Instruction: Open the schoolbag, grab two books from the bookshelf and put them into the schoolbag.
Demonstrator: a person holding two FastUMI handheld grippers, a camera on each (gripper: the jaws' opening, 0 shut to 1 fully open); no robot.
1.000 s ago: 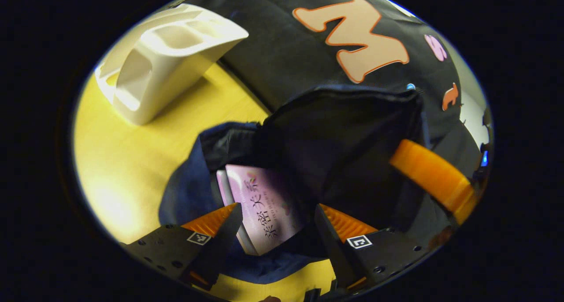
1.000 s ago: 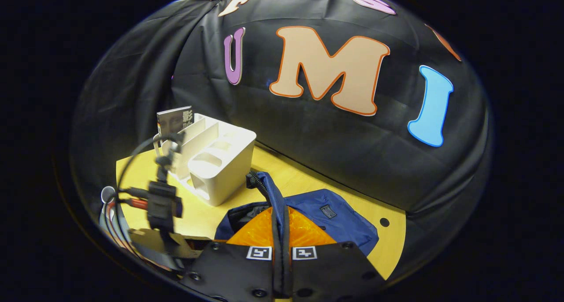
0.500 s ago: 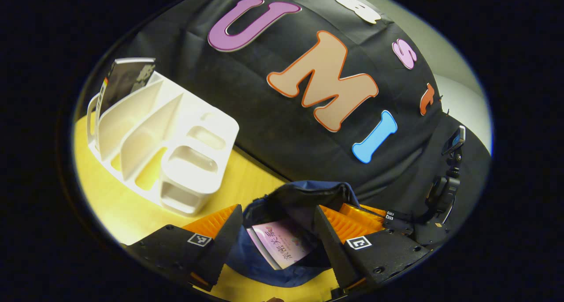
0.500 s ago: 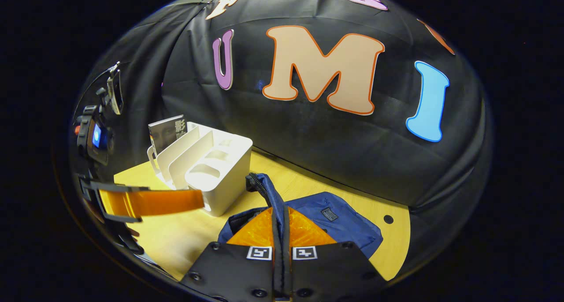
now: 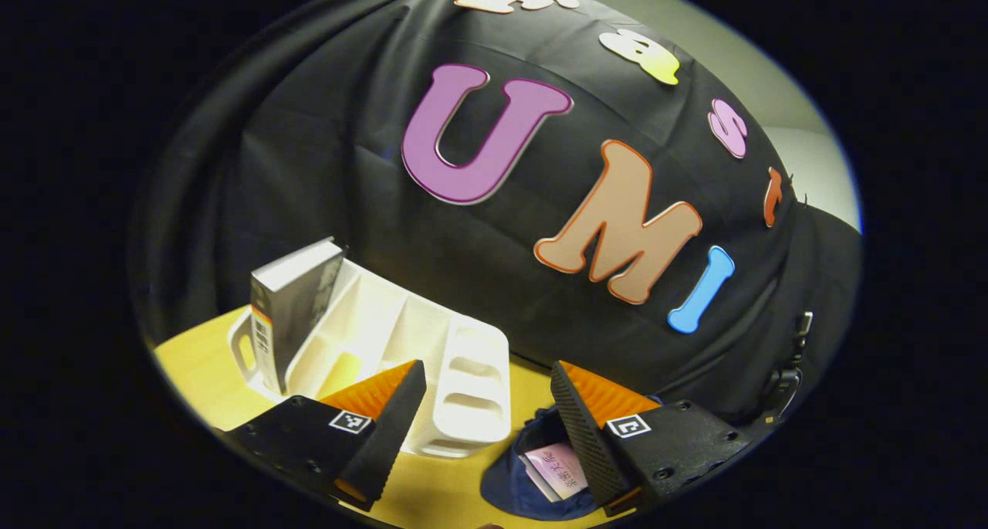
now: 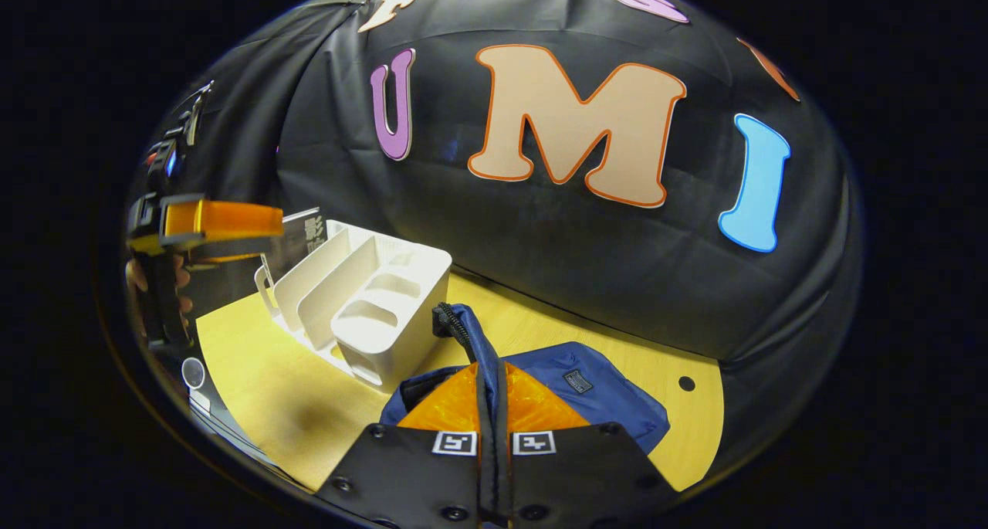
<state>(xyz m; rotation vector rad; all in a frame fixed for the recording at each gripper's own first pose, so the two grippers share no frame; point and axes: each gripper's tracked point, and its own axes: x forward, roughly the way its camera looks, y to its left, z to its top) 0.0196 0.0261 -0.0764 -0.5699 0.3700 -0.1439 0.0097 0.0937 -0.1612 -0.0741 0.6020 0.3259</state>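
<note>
The blue schoolbag [image 6: 598, 390] lies open on the yellow table, and my right gripper [image 6: 491, 374] is shut on its raised zipper edge [image 6: 471, 336], holding the mouth up. A pink book [image 5: 557, 467] lies inside the schoolbag [image 5: 513, 486]. The white bookshelf [image 5: 463, 382] stands left of the bag, with a grey book [image 5: 297, 313] upright in its far slot. My left gripper [image 5: 486, 371] hangs open and empty above the table, between bag and shelf, facing the shelf. The right gripper view has the left gripper [image 6: 220, 222] up high, near the grey book [image 6: 301, 235] in the bookshelf [image 6: 367, 297].
The yellow table [image 6: 270, 382] has bare room in front of the shelf, and a small hole [image 6: 686, 383] to the right of the bag. The black cloth wall rises close behind shelf and bag. A hand [image 6: 154, 282] holds the left gripper at the left edge.
My left gripper has lifted out of the bag and swung left and up toward the shelf, leaving the pink book inside. The right gripper has stayed shut on the bag's edge.
</note>
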